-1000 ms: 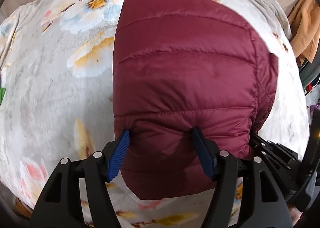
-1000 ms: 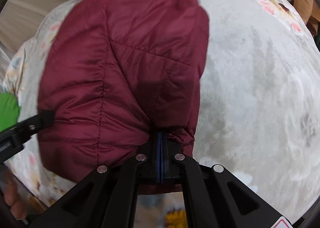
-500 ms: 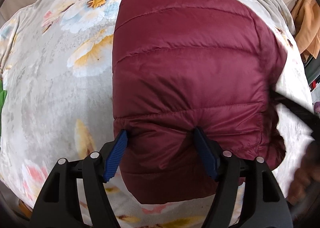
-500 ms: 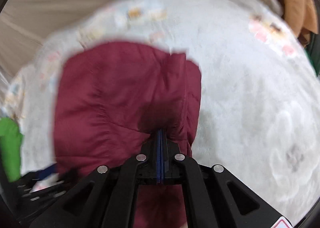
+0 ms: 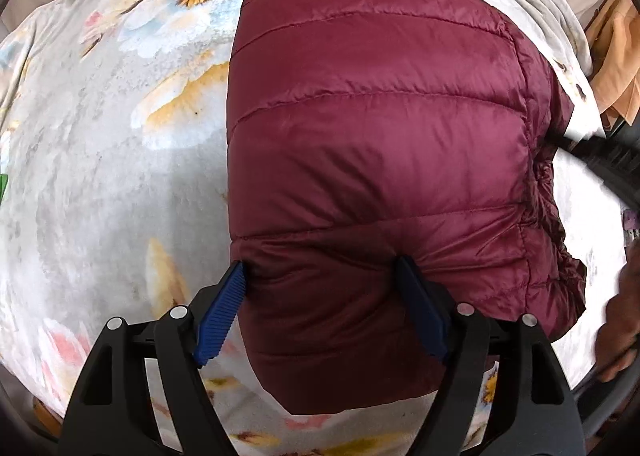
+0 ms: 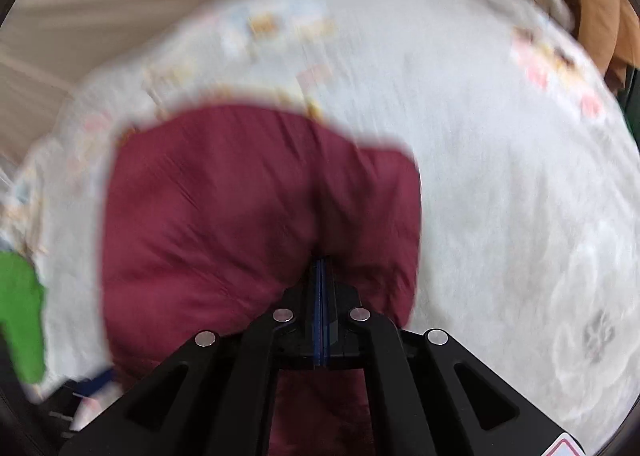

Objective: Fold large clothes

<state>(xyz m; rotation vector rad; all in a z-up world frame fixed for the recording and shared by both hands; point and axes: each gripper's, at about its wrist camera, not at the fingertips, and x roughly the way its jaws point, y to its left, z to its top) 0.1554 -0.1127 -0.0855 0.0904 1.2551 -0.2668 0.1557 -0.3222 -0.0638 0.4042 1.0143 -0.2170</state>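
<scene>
Your maroon puffer jacket [image 5: 380, 159] lies in a compact folded block on the floral bedspread [image 5: 100, 175]. Your left tongs [image 5: 322, 288] spread wide, straddling its near end; your right tongs [image 6: 321, 268] pinch its edge. Mostly folded, seemingly; tidying remains.

Glossy quilted jacket [image 5: 380, 143], fuzzy matt blanket [image 5: 100, 143]
</scene>
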